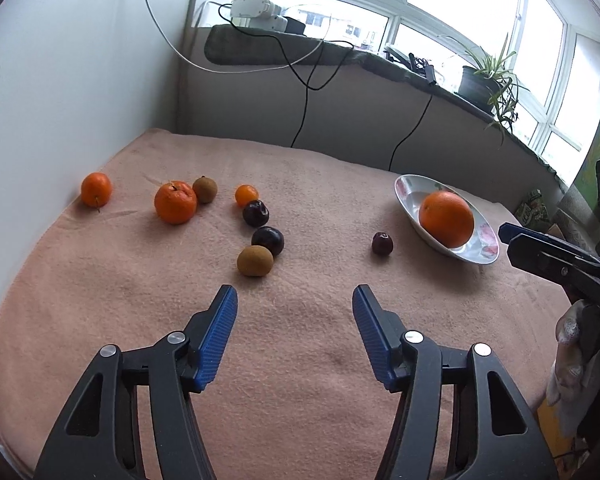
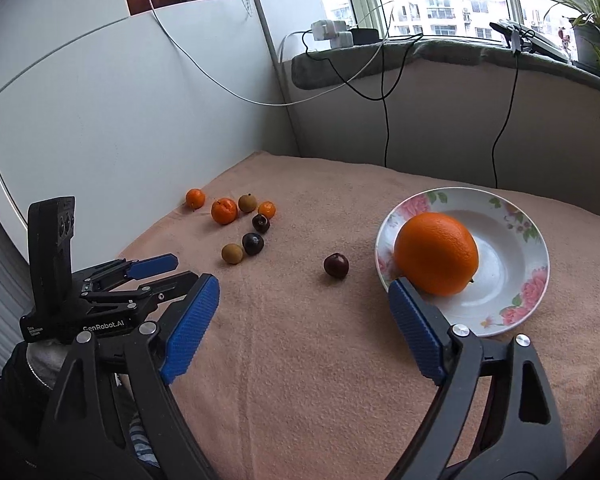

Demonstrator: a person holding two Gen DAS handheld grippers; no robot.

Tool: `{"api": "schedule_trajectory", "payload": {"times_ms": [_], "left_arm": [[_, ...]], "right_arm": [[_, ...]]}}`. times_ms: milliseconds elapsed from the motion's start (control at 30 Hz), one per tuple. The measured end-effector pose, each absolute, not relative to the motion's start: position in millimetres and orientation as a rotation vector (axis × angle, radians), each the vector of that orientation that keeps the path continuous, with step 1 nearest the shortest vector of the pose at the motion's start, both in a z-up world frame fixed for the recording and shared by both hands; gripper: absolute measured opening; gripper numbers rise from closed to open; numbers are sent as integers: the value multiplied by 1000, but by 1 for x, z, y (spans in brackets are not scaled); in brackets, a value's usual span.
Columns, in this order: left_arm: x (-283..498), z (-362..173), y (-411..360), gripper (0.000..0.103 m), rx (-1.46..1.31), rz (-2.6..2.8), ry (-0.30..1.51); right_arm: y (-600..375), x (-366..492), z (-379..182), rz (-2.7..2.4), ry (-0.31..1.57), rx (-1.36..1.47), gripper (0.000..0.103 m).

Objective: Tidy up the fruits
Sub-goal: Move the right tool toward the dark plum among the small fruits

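While my left gripper [image 1: 295, 300] is hovering over the peach-pink fleece blanket [image 1: 300, 360] with its blue ribbed jaws spread wide and holding nothing, I am looking across at the white flower-rimmed ceramic plate [image 1: 410, 192], which is already carrying the large round orange [image 1: 446, 219]. One small dark red plum [image 1: 382, 243] is lying alone just to the left of that plate. Well to the plate's left, the rest are sitting in a loose cluster: two more dark plums [image 1: 255, 213], two brown fuzzy kiwis [image 1: 255, 261] and three smaller orange tangerines [image 1: 175, 202]. My right gripper [image 1: 512, 238] is showing at the edge just right of the plate; from here I cannot tell its jaws.

Through my right wrist camera, that gripper [image 2: 304, 296] is standing wide open and empty, one finger tip overlapping the plate's near rim [image 2: 500, 330] beside the orange [image 2: 436, 253]. The lone plum [image 2: 336, 265] is waiting between plate and cluster.

I judge the risks as these: the round fruit may roll on the soft blanket if nudged, my right finger may clip and tip the shallow plate, and a hard squeeze may bruise a plum.
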State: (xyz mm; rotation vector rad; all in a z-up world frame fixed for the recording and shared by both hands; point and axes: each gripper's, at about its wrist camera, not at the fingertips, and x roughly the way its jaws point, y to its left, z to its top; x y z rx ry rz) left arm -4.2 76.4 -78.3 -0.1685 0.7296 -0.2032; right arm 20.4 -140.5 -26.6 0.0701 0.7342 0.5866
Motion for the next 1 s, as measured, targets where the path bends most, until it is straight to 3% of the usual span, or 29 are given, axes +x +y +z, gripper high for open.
{"api": "schedule_trajectory", "payload": {"times_ms": [33, 200, 333, 800, 1000], "left_arm": [[-1, -80, 78, 54, -173, -204, 737], [11, -87, 82, 46, -177, -213, 773], [23, -92, 86, 43, -172, -209, 800], [51, -105, 94, 41, -166, -225, 861], [59, -108, 97, 40, -178, -237, 875]], "right_arm": [[-137, 24, -28, 591, 746, 66, 79], [-116, 43, -36, 609, 789, 18, 73], [-100, 61, -42, 632, 832, -5, 59], [-41, 119, -68, 741, 1012, 63, 57], [-24, 139, -80, 759, 1079, 114, 49]]}}
